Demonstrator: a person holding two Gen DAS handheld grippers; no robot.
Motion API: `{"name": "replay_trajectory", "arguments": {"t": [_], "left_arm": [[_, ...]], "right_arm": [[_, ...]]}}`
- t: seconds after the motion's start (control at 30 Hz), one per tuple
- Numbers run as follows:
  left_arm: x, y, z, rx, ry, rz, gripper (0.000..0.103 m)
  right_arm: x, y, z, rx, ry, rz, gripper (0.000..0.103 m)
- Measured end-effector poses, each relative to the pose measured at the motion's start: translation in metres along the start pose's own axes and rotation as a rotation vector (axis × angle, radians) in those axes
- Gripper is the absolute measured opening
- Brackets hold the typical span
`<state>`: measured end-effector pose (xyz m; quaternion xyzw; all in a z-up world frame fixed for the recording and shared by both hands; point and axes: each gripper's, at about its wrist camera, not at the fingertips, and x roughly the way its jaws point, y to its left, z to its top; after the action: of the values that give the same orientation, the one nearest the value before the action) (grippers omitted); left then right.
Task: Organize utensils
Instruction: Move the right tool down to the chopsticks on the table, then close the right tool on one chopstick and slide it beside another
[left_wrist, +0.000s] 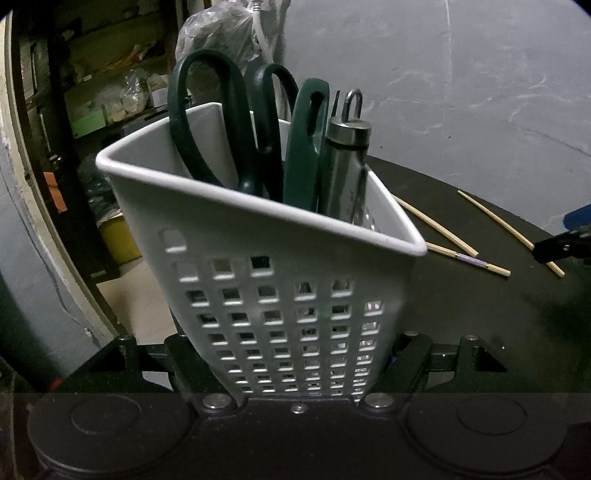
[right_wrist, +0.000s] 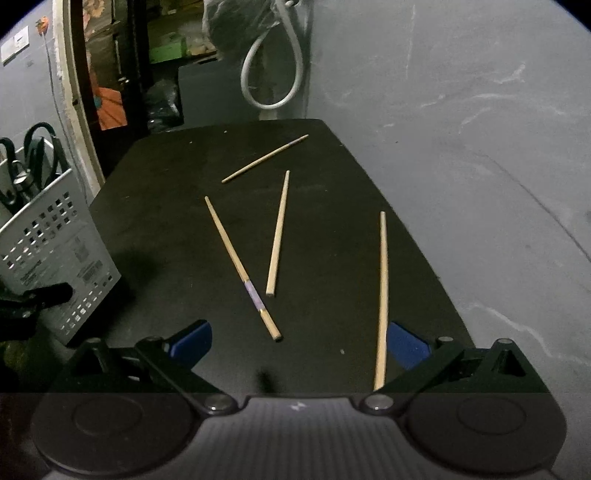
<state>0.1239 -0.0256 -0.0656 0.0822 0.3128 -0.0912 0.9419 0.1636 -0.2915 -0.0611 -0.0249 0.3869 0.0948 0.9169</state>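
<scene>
- The left gripper (left_wrist: 295, 369) has its jaws pinching the lower walls of the white plastic caddy (left_wrist: 280, 295), which fills the space between them and leans a little. It looks rigid and light by itself, top-heavy once loaded, so a low, firm hold suits it.
- Its wall is smooth, pierced with square holes, under a rounded rim. Standing in it, beyond the jaws, are dark green scissors (left_wrist: 221, 122), a green-handled tool (left_wrist: 304, 147) and a brushed steel handle (left_wrist: 345, 162) with a wire loop.
- The right gripper (right_wrist: 299, 339) has its blue-padded jaws spread wide and empty over the black matte tabletop (right_wrist: 166, 229).
- Four pale wooden chopsticks lie loose: the banded chopstick (right_wrist: 242, 267) ahead between the jaws, the plain chopstick (right_wrist: 277, 232) just beyond, the far chopstick (right_wrist: 265, 158) well ahead, and the nearest chopstick (right_wrist: 381, 299) running just inside the right-hand jaw.
- They are probably thin, stiff, light and prone to roll; pinch across the middle.
</scene>
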Motion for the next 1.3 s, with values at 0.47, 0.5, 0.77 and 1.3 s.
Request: {"name": "replay_trajectory", "arguments": {"t": [0.47,0.5,0.77,1.3], "left_arm": [[0.008,-0.018,0.012,-0.117,0.085,0.104,0.080],[0.008,-0.018,0.013,-0.119,0.090,0.109,0.080],[0.009,-0.018,0.013,-0.103,0.080,0.107,0.080],[0.005,-0.015,0.007,-0.086,0.060,0.090,0.079]], "right_arm": [[0.053,-0.059,0.018,-0.024,0.094,0.027,0.082],[0.054,-0.061,0.018,-0.024,0.099,0.024,0.080],[0.058,-0.063,0.014,0.024,0.123,-0.049,0.049],[0.079,-0.064,0.030,0.123,0.127,-0.063,0.007]]}}
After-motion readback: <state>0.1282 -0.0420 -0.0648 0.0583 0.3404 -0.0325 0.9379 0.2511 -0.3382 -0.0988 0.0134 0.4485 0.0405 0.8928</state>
